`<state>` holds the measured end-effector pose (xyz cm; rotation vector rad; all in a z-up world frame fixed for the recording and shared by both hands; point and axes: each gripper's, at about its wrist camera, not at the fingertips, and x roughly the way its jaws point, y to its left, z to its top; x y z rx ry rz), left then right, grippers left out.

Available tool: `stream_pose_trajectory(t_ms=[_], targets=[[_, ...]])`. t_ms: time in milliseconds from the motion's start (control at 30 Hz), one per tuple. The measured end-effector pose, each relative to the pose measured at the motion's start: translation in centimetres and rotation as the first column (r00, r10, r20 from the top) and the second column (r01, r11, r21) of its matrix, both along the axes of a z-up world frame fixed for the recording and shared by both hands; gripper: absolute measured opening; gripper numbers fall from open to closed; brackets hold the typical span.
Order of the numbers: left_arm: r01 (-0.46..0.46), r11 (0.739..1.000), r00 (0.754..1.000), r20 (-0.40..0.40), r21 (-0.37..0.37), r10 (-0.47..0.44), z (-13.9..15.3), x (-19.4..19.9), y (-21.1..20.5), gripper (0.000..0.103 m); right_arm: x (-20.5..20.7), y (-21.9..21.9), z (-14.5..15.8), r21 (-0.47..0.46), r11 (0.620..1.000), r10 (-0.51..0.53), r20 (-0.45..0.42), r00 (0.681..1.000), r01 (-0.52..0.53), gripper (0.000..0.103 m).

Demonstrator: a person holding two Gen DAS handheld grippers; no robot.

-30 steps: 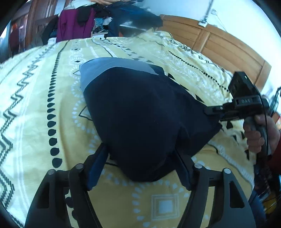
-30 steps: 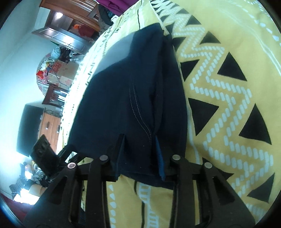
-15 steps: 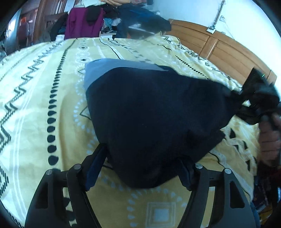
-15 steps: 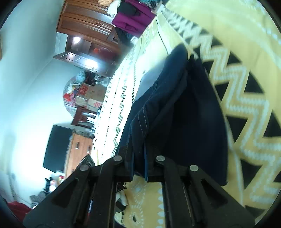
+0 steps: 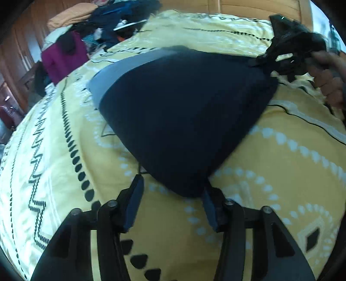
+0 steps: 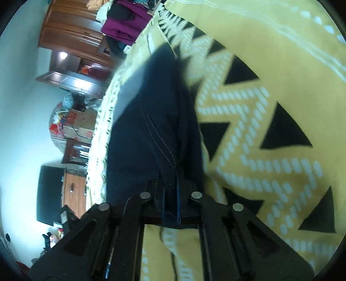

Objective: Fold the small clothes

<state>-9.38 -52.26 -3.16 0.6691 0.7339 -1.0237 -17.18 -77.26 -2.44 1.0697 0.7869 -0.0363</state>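
A dark navy garment [image 5: 183,112] with a grey band [image 5: 121,73] along its far edge lies on the yellow patterned bedspread [image 5: 270,173]. My left gripper [image 5: 172,186] is open, and the garment's near corner sits between its wide-spread fingers without being pinched. My right gripper [image 5: 257,62], held by a hand [image 5: 328,75], grips the garment's far right corner. In the right wrist view, my right gripper [image 6: 170,179] is shut on the stitched edge of the navy garment [image 6: 151,121], pulling it taut above the bedspread [image 6: 270,64].
A pile of clothes with a magenta garment [image 5: 62,56] sits at the far end of the bed. A wooden headboard [image 5: 248,8] runs behind. A wardrobe [image 6: 71,32], a dark screen [image 6: 48,194] and clutter stand beyond the bed's edge.
My right gripper has shut on the garment's edge and drawn that corner up and away. The left gripper has stayed open at the near corner, tilting a little.
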Motion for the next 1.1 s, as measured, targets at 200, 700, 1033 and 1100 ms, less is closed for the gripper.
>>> stream_pose_trajectory(t_ms=[200,700,1033,1100], targets=[[-0.035,0.981,0.993,-0.114,-0.189,0.014,4.5,-0.7,4.3,0.053,0.0,0.4,2.3,-0.024,0.999,0.040,0.042,0.998,-0.039,0.006],[0.038,0.978,0.958,-0.270,-0.203,-0.094,3.0,3.6,-1.3,0.065,-1.6,-0.1,0.5,-0.031,0.999,0.044,-0.010,0.999,-0.045,0.020],[-0.015,0.949,0.953,-0.293,-0.314,-0.081,5.7,7.7,-2.7,0.067,-1.5,3.5,7.1,-0.409,0.913,0.033,0.057,0.998,-0.007,0.017],[-0.009,0.974,0.948,-0.311,-0.228,-0.064,2.1,8.0,-3.7,0.068,0.7,4.1,5.1,-0.442,0.892,0.093,-0.019,0.996,-0.092,0.017]])
